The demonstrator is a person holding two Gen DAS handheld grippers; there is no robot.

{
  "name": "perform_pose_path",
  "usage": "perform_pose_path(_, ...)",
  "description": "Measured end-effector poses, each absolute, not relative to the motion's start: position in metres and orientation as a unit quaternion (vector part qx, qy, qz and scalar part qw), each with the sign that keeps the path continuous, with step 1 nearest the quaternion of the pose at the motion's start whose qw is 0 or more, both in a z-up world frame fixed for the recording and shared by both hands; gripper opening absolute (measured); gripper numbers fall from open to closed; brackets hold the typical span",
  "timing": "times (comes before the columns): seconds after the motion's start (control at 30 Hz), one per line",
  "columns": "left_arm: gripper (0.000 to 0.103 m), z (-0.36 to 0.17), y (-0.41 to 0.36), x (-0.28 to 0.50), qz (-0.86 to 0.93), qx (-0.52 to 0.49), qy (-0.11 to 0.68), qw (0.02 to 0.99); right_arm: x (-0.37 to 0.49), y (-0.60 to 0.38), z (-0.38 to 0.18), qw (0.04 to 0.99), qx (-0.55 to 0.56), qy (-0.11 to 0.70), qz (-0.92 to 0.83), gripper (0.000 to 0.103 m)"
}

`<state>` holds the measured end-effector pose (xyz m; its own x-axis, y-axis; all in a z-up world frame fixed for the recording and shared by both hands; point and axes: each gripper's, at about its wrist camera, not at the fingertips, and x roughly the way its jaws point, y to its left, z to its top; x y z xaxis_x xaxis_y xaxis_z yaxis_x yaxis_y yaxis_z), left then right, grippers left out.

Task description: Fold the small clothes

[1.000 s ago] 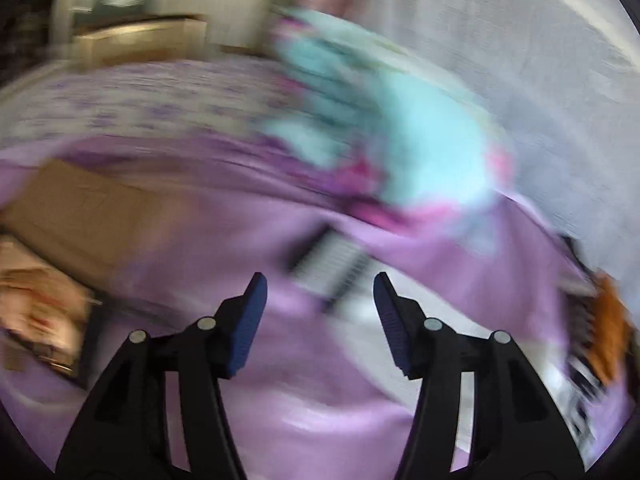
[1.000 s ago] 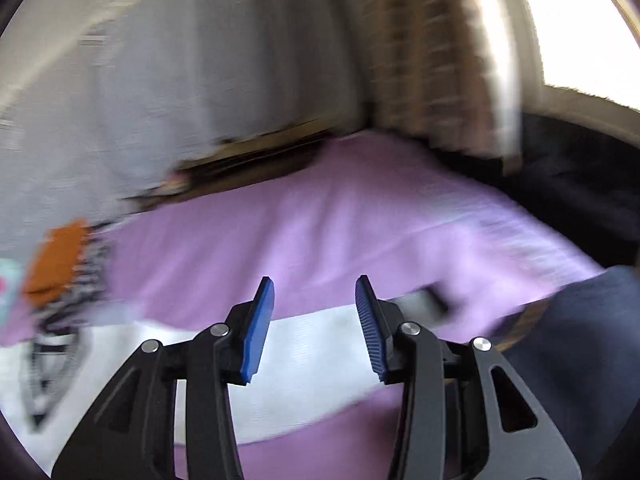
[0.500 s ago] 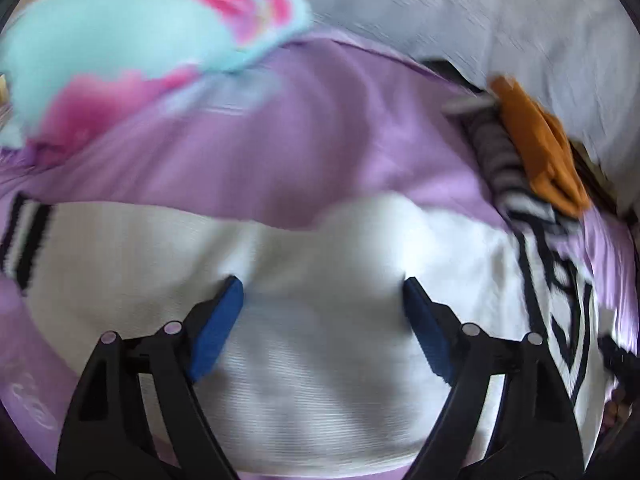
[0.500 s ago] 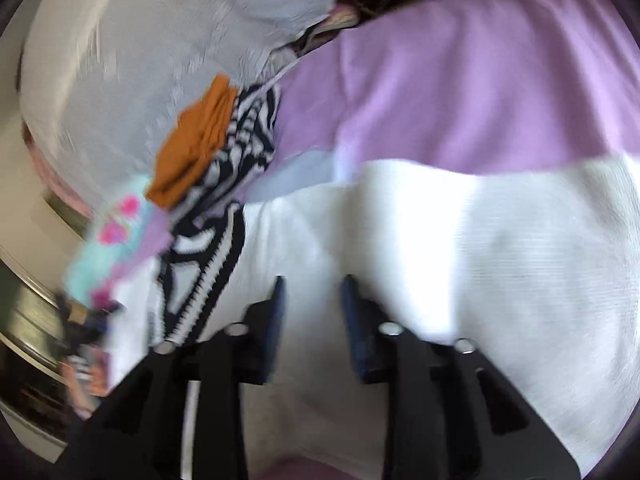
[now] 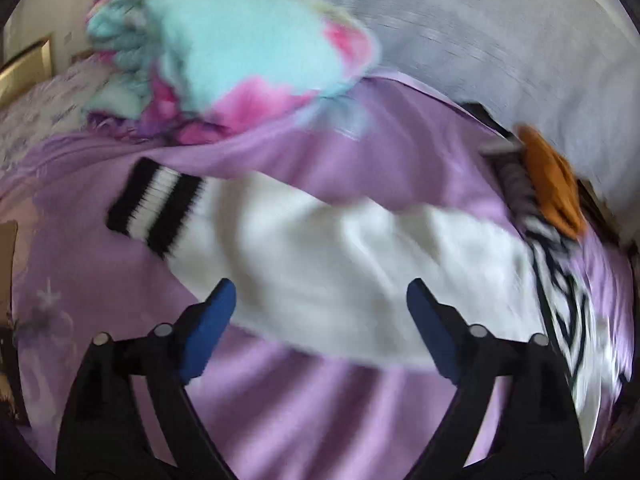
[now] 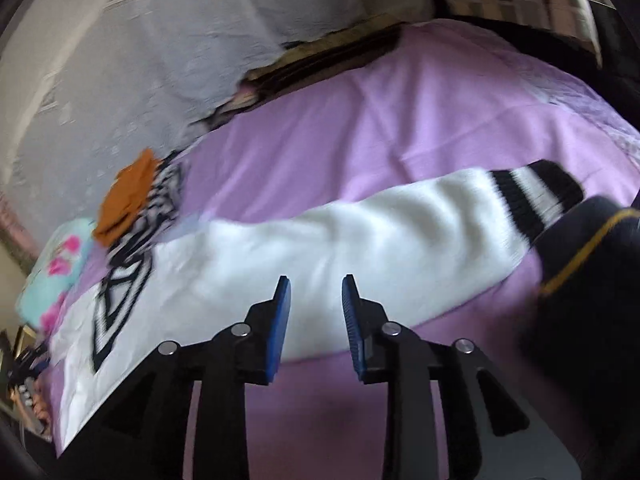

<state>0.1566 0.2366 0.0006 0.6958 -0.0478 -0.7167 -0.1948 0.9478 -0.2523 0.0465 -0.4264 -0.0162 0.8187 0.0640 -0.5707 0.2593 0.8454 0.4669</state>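
White sweater (image 5: 340, 264) lies flat across the purple bed (image 5: 320, 408), left claw (image 5: 320, 304) spread wide and right claw (image 6: 316, 300) part-open, both empty above its near hem, so pinch that hem squarely before folding.

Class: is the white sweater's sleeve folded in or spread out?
Spread out: the sleeve lies straight across the purple sheet, its striped cuff outward.

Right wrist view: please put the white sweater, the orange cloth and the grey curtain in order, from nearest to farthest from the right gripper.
1. white sweater, spread directly ahead of the right gripper.
2. orange cloth, up left, on a striped garment.
3. grey curtain, behind the bed, upper left.
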Motion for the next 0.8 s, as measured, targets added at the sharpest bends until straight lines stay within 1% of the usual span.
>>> perform_pose_path(0.17, 0.089, -0.001, 0.156, 0.092, -0.092, -0.096, 0.416, 0.900, 0.013, -0.323, -0.026, 0.893, 0.270, 0.350, 0.081, 0.031)
perform_pose_path(0.3, 0.089, -0.009, 0.126, 0.039, -0.171, -0.100, 0.435, 0.878, -0.024, -0.253, -0.034, 0.873, 0.244, 0.390, 0.164, 0.031)
perform_pose_path(0.4, 0.093, -0.025, 0.113, 0.013, -0.218, -0.132, 0.458, 0.851, -0.041, -0.226, -0.051, 0.844, 0.276, 0.414, 0.198, 0.038)
perform_pose_path(0.47, 0.093, -0.027, 0.107, -0.001, -0.220, -0.128, 0.452, 0.855, -0.045, -0.214, -0.049, 0.858, 0.260, 0.400, 0.190, 0.046)
perform_pose_path(0.5, 0.093, -0.027, 0.105, -0.009, -0.231, -0.130, 0.451, 0.852, -0.047, -0.209, -0.047, 0.861, 0.258, 0.394, 0.190, 0.046)
perform_pose_path(0.53, 0.093, -0.029, 0.102, -0.014, -0.251, -0.144, 0.456, 0.841, -0.047, -0.207, -0.048, 0.861, 0.267, 0.387, 0.194, 0.043)
perform_pose_path(0.57, 0.093, -0.034, 0.099, -0.013, -0.276, -0.166, 0.467, 0.823, -0.046, -0.207, -0.049, 0.859, 0.278, 0.382, 0.199, 0.030)
perform_pose_path(0.6, 0.093, -0.037, 0.094, -0.018, -0.284, -0.169, 0.472, 0.817, -0.046, -0.204, -0.051, 0.859, 0.282, 0.380, 0.197, 0.020)
perform_pose_path(0.63, 0.091, -0.040, 0.084, -0.021, -0.276, -0.159, 0.472, 0.822, -0.047, -0.202, -0.052, 0.860, 0.284, 0.376, 0.195, 0.014)
perform_pose_path(0.67, 0.091, -0.041, 0.078, -0.022, -0.265, -0.142, 0.472, 0.829, -0.046, -0.206, -0.050, 0.863, 0.283, 0.370, 0.194, 0.013)
perform_pose_path(0.7, 0.088, -0.040, 0.073, -0.027, -0.256, -0.129, 0.469, 0.835, -0.049, -0.207, -0.045, 0.868, 0.279, 0.364, 0.192, 0.012)
perform_pose_path(0.73, 0.068, -0.037, 0.073, -0.029, -0.253, -0.127, 0.467, 0.838, -0.056, -0.210, -0.037, 0.872, 0.275, 0.356, 0.193, 0.011)
perform_pose_path(0.77, 0.057, -0.036, 0.074, -0.031, -0.260, -0.131, 0.469, 0.834, -0.065, -0.218, -0.027, 0.875, 0.273, 0.350, 0.194, 0.011)
perform_pose_path(0.8, 0.050, -0.036, 0.077, -0.033, -0.266, -0.139, 0.476, 0.827, -0.076, -0.225, -0.016, 0.879, 0.265, 0.344, 0.195, 0.011)
